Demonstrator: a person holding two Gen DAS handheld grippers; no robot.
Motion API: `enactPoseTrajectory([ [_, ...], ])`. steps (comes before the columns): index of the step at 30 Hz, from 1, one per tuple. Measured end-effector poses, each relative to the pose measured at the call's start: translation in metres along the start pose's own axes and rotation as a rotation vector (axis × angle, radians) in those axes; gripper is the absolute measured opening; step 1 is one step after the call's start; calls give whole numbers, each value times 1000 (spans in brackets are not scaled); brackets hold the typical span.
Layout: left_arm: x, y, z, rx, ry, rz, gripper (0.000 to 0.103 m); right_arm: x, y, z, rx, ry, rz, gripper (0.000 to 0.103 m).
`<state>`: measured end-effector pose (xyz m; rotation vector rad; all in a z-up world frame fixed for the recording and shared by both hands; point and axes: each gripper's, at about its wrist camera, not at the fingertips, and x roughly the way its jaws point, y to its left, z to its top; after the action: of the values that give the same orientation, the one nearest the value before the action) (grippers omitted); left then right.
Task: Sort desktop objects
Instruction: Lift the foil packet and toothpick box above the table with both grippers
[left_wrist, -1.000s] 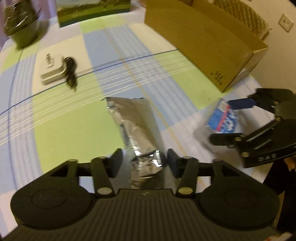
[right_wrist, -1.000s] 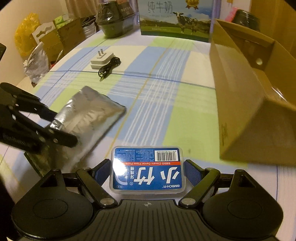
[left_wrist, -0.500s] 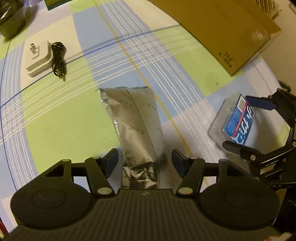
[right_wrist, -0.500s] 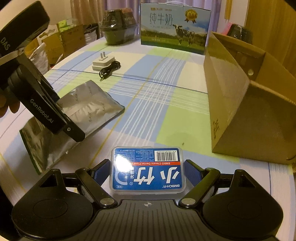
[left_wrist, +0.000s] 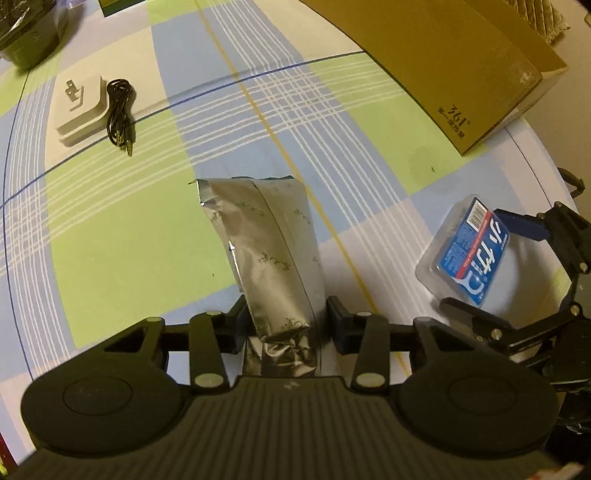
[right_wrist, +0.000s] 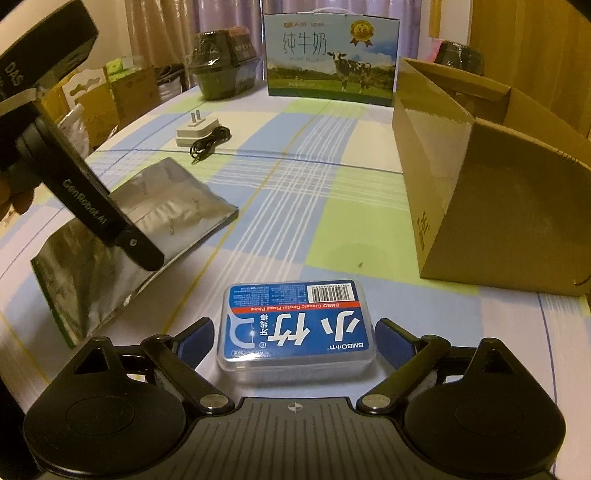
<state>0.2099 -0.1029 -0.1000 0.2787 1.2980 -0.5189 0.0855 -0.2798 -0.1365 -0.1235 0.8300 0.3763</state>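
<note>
The left tool (left_wrist: 285, 325) has its two fingers on either side of the near end of a crinkled silver foil pouch (left_wrist: 269, 251), which lies flat and lengthways on the blue, green and white checked tabletop (left_wrist: 110, 229). The fingers sit just at the pouch's edges; whether they are already pressing it I cannot tell. The right tool (right_wrist: 295, 341) is spread open, its blue pads standing a little clear of both short sides of a clear plastic floss-pick box with a blue label (right_wrist: 295, 325), which rests flat on the tabletop between them.

The step in hand looks like taking hold of both items so they can go into the open brown cardboard box (right_wrist: 480, 192) that stands to the right, near the floss box and further from the pouch.

To do it well, the right tool should close squarely on the box's short sides, low enough that the pads meet the walls and not the rounded lid edge, since smooth plastic may slip. The foil pouch is thin and limp: pinched only at its end it will likely droop and drag, so the left tool should grip firmly, lift clear of the cloth first, then carry. The two tools are close together, so staggering the moves would avoid a knock.

A white plug adapter (left_wrist: 79, 110) with a coiled black cable (left_wrist: 120, 110) just beside it waits farther back, untouched.
</note>
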Motion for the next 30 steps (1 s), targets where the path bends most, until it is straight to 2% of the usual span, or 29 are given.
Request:
enactPoseTrajectory([
  [8, 1, 1, -5, -47, 2, -11, 41, -1, -3, -4, 18, -10, -14, 91],
  [13, 5, -3, -6, -38, 24, 14, 48, -2, -2, -3, 17, -18, -14, 91],
  [17, 8, -9, -6, -15, 31, 39, 48, -1, 1, -2, 16, -27, -7, 91],
  [22, 8, -18, -7, 31, 26, 80, 43, 0, 1, -3, 24, -26, -4, 91],
  [25, 5, -15, -9, 8, 16, 68, 38, -1, -1, -5, 30, -34, -13, 91],
  [30, 1, -13, -14, -23, 1, 60, 38, -1, -5, -8, 37, -37, -6, 91],
])
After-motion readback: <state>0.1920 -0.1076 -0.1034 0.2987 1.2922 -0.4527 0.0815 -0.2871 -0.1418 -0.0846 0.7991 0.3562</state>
